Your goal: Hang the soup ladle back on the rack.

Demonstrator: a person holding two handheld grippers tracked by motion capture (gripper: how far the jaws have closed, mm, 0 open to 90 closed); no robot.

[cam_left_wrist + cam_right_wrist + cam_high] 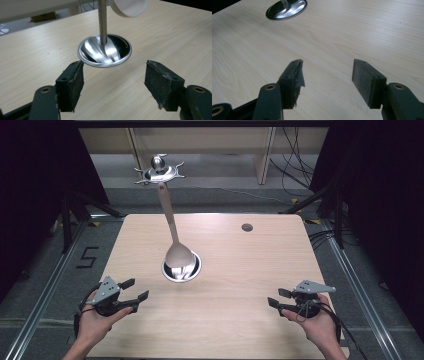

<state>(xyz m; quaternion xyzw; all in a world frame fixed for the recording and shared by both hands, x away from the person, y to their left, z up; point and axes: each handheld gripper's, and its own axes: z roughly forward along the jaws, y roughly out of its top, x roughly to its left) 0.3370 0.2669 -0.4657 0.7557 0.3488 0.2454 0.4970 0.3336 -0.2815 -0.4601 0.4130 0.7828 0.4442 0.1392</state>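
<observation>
High view: a pale wooden tabletop (240, 270) carries a shallow steel bowl (181, 268) left of centre, roughly midway between the near and far edges. A long ladle (172, 232) stands in the bowl, its cup down and its handle rising toward the far edge; what holds it upright cannot be told. The left gripper (134, 295) is held just above the tabletop near the near-left corner, and the right gripper (280, 299) near the near-right corner, each in a hand; both are well apart from the bowl.

Left gripper view: the jaws stand spread with nothing between them and are aimed at the bowl (104, 50), whose rim lies just beyond the left pad. The ladle's shaft (102, 21) rises straight out of the bowl.

Right gripper view: the jaws are likewise spread and empty over bare wood, with the bowl (287, 9) far off at the upper left.

Step in hand, as judged: a start or rest pose, with the reach toward bowl and ladle not yet begun. The next move probably calls for the left gripper to advance and take the bowl's rim or the shaft. Thin rim and polished steel both suggest a square, firm closure to avoid slipping.
</observation>
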